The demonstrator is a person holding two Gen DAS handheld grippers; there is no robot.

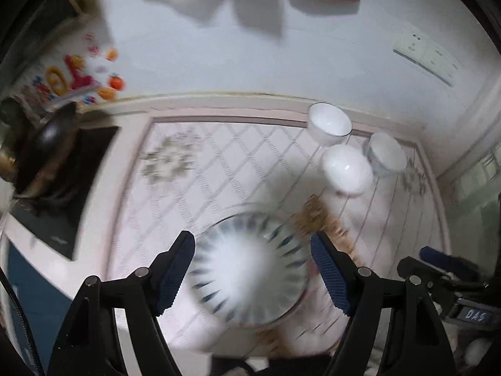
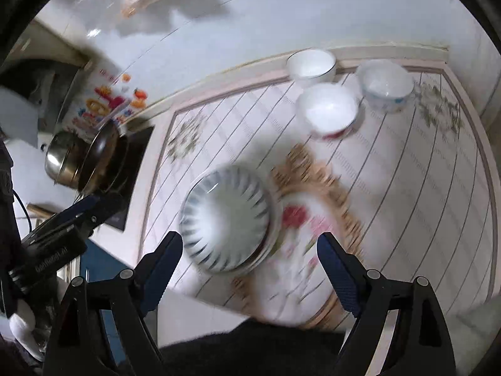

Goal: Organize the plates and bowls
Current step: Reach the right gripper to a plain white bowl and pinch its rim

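A blue-and-white striped bowl [image 1: 247, 269] [image 2: 227, 219] sits near the counter's front edge, partly on a flowered plate [image 2: 308, 235] with a gold rim. Three white bowls stand at the back: one by the wall [image 1: 328, 122] [image 2: 311, 64], one in front of it [image 1: 347, 167] [image 2: 328, 109], one to the right [image 1: 386, 153] [image 2: 385, 84]. My left gripper [image 1: 253, 269] is open above the striped bowl, fingers either side of it. My right gripper [image 2: 250, 269] is open above the plate and bowl, empty. Both views are motion-blurred.
A dark wok [image 1: 53, 138] [image 2: 100, 153] and a steel pot [image 2: 59, 156] sit on the black stove [image 1: 56, 188] at the left. A patterned mat [image 1: 219, 163] covers the counter. A wall socket [image 1: 426, 54] is at the right.
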